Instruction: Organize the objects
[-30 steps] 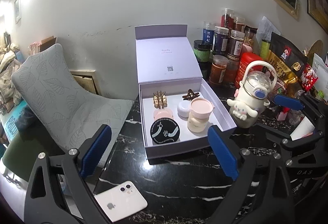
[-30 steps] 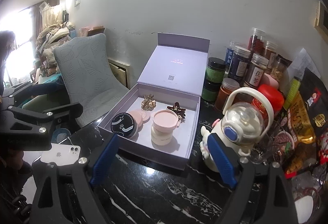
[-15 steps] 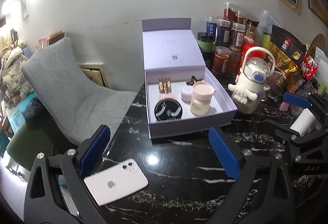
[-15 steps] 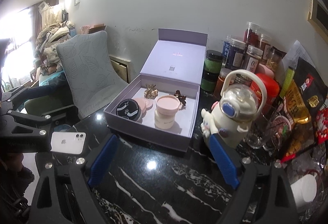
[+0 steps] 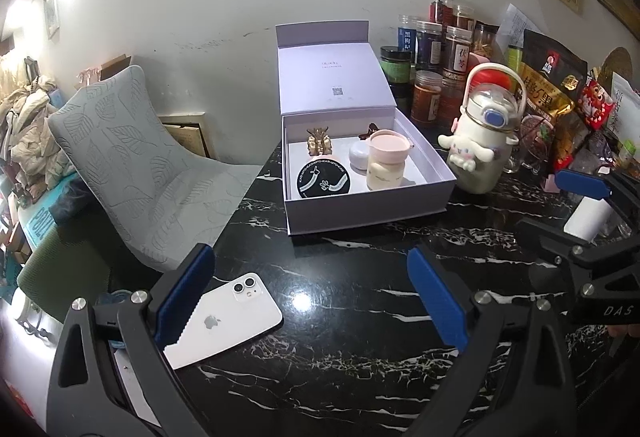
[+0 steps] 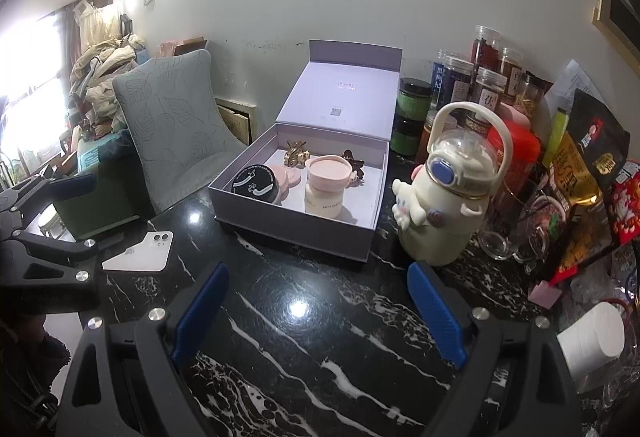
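Left gripper point(image 5: 310, 295) and right gripper point(image 6: 318, 311) — both spread wide, holding nothing — hover above the black marble table point(image 6: 320, 337). The lavender box point(image 5: 368, 201) sits on the table, lid up, containing a black round tin point(image 5: 323, 180), a pink-capped jar point(image 5: 387, 163) and a gold clip point(image 5: 318, 143). A white phone point(image 5: 228, 319) lies near the left gripper.

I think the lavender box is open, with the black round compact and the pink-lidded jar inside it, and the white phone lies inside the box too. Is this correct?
Not quite. The white phone lies outside the lavender box, on the black marble table near the left gripper; the left wrist view shows this. The rest holds: the box is open, with the black round compact and pink-lidded jar inside.
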### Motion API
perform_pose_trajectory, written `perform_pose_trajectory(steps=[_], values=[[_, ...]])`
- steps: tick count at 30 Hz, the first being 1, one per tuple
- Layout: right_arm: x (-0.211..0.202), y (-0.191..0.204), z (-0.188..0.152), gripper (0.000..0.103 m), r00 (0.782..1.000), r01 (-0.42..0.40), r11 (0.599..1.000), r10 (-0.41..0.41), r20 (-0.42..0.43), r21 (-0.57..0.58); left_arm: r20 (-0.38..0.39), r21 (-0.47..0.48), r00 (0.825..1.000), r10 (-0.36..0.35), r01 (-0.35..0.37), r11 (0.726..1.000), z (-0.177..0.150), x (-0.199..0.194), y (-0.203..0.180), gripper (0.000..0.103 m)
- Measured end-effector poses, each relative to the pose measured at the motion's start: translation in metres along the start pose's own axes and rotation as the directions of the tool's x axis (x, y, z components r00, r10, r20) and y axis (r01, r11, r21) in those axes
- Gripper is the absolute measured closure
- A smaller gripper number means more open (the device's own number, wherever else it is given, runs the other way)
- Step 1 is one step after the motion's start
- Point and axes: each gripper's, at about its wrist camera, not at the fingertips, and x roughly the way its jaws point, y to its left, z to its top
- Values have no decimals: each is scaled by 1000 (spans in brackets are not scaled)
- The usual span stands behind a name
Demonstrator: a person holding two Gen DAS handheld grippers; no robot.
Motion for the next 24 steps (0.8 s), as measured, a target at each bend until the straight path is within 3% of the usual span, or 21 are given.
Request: perform_pose_trajectory(steps=[24], values=[[7,3,-1,11,1000,-11,1000,11,-21,-18,-5,-3,1000,6,-6,1000,-3,4,1,6]])
